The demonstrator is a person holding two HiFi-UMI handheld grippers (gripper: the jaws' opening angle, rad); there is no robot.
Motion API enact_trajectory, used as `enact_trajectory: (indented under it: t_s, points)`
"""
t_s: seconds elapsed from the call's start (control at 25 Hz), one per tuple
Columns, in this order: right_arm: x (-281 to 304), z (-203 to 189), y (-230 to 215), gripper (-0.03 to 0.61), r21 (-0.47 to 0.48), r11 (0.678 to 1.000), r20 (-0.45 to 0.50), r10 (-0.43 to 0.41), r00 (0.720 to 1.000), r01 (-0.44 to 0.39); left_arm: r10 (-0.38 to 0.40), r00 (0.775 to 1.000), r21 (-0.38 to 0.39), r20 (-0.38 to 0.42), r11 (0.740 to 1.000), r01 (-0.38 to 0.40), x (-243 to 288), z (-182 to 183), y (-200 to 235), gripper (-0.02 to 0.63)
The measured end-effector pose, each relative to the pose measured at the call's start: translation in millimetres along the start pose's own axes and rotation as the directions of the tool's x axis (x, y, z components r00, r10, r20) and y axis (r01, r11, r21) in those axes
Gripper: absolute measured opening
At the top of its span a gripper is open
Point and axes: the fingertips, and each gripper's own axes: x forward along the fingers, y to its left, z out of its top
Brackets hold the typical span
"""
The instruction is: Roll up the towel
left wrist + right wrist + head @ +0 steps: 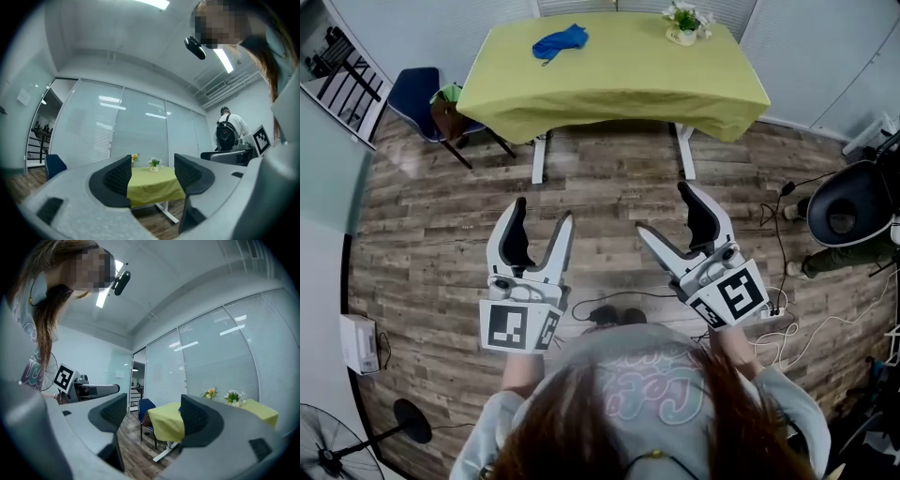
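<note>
The left gripper and right gripper are shown in the head view with jaws spread and empty, well short of the tabletop. A blue towel lies crumpled on the tabletop's far left part. It is judged light, soft and limp, and best pinched at an edge. In the left gripper view, only the distant tabletop is framed between parted jaws. In the right gripper view, the tabletop is likewise seen beyond open jaws.

Left hand-held gripper and right hand-held gripper, jaws apart, empty
</note>
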Motion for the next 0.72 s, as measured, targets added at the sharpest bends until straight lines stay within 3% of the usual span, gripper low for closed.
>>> enact_trajectory:
  t_s: [0.72]
  points:
    - [1.6,-23.1,48.7,0.347,0.029,0.999,-0.023,-0.039,0.999,0.040,-0.062,0.997,-0.019,-0.040,0.998,0.062,-40.4,-24.6,28.0,0.256]
